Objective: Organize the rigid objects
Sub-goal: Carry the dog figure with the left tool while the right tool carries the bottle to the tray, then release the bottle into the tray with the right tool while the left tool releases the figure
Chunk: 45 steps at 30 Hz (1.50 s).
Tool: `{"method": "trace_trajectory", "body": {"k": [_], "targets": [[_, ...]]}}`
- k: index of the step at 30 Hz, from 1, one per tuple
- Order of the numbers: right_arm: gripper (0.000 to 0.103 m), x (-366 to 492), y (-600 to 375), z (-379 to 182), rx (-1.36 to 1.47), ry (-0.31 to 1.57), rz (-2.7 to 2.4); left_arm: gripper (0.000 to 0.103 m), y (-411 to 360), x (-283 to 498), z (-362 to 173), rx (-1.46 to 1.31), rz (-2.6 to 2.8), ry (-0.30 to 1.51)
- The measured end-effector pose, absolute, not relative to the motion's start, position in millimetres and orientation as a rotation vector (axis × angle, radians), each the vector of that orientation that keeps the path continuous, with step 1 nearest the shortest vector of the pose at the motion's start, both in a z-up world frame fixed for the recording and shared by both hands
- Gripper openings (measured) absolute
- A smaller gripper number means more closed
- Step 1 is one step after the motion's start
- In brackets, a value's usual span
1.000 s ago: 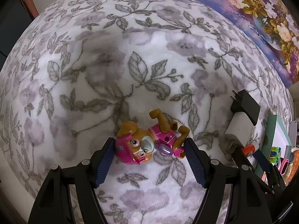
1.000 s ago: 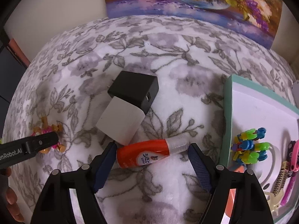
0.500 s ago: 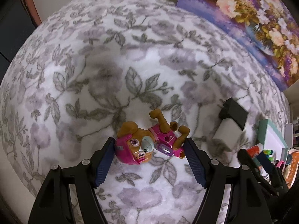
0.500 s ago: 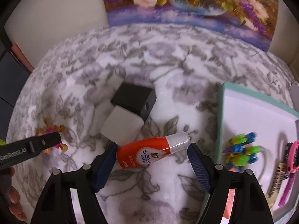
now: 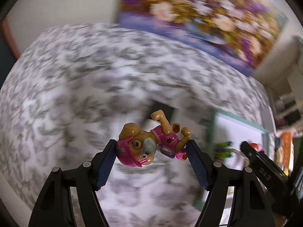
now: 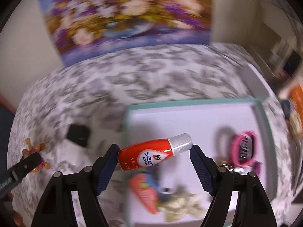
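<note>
Above the floral blanket, at far left, we carry a toy puppy figure pinched between the pads of our left gripper; a second ago it lay on the fabric with the pads at its sides, and now it hangs clear, the blurred background telling of a fast swing to the right. Behind it, a black charger block lies on the blanket, no longer beside our tools. Further right, our right gripper clamps a red stain-remover bottle lengthwise, base against one pad and silver cap against the other; a moment back it sat on the blanket next to the charger, and now it hovers over the near left part of the teal-rimmed tray. On the tray's white floor we make out a pink hair clip, an orange-and-blue item and a pale one, all too smeared to name. We judge both lifts done and the carry nearly over: the bottle looks ready to set down, while the puppy has yet to cross the tray's rim. The charger remains to be gathered.
</note>
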State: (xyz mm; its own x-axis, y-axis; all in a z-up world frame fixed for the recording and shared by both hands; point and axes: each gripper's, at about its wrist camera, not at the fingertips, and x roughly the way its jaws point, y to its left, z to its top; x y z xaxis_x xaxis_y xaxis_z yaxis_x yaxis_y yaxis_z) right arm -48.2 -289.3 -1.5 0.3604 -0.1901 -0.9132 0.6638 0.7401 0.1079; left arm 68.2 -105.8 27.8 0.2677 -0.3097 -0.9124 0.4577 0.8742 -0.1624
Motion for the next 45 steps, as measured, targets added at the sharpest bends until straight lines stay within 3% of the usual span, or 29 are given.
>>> {"method": "trace_trajectory", "body": {"k": [17,37,45], "targets": [[0.079,-136,-375,-22,0.721,1.123,-0.773,0.076,-216,-19,3,0.316,-0.744,1.259],[0.079,-149,-380,-33,0.769,1.152,-0.758,0.076,-240,-44,-17,0.379,-0.789,1.291],[0.080,-144,-377,-26,0.730,1.151,-0.748,0.082,-235,-40,-11,0.371,-0.787,1.278]]}}
